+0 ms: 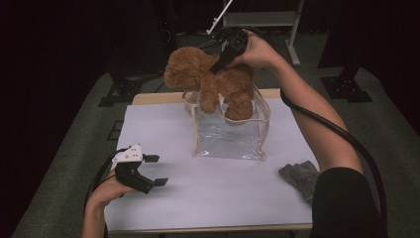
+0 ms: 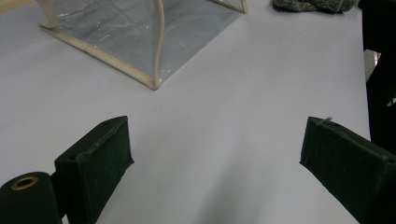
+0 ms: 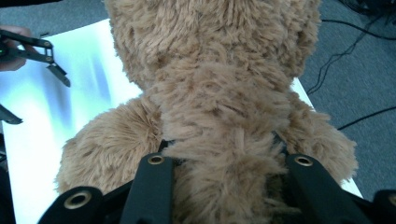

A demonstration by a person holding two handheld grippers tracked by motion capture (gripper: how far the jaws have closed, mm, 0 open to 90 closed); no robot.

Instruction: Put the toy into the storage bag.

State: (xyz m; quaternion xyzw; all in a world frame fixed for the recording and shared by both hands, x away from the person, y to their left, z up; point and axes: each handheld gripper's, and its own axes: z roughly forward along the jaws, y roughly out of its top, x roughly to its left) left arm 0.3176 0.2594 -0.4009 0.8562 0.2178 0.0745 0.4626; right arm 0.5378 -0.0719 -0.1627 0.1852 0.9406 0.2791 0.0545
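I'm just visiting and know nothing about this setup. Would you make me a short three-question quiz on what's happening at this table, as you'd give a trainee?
1. True or false: the teddy bear lies flat on the table.
2. What does the right hand-held gripper clamp? A) the grey cloth B) the teddy bear C) nothing
3. Fill in: the bear's legs hang over the open top of the clear ____.

Key
1. False: it is held up above the bag.
2. B. The left hand-held gripper rests open near the table's front left, holding nothing.
3. bag
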